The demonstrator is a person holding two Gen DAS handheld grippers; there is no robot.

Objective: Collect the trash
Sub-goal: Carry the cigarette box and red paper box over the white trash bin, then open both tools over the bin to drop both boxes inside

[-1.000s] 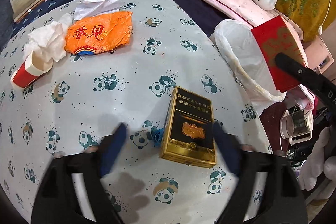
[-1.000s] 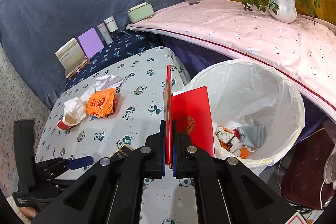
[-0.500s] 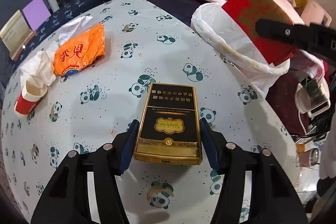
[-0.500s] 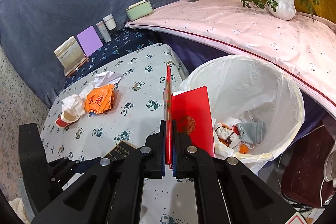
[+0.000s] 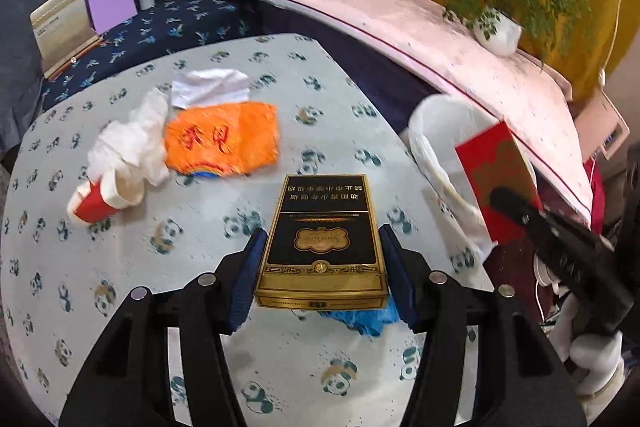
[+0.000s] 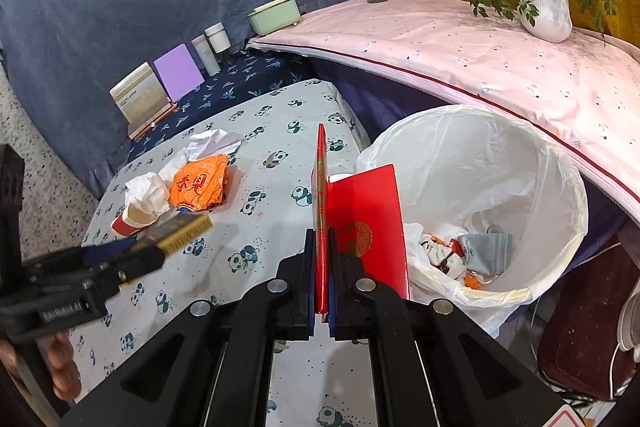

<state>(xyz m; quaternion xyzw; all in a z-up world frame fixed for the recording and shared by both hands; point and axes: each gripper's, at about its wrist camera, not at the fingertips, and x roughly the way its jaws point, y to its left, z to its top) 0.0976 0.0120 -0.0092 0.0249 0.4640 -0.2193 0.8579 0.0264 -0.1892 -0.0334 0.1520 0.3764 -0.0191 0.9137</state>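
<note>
Between the left gripper's point(image 5: 320, 263) jaws sits the black-and-gold box point(image 5: 322, 239), which a second ago lay loose on the desk point(image 5: 248, 359); clamped and apparently lifted, it looks ready for binning. Beside it, the right gripper's point(image 6: 321, 267) jaws pinch the red card point(image 6: 368, 227) near the bin bag point(image 6: 552, 163), which holds crumpled wrappers point(image 6: 464, 253).

Panda-cloth table point(image 5: 120, 307): wrapper point(image 5: 224, 139), cup point(image 5: 100, 203).

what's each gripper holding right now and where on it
The left gripper clamps the black-and-gold box by its long sides near one end. The right gripper pinches the red envelope at its lower folded edge.
</note>
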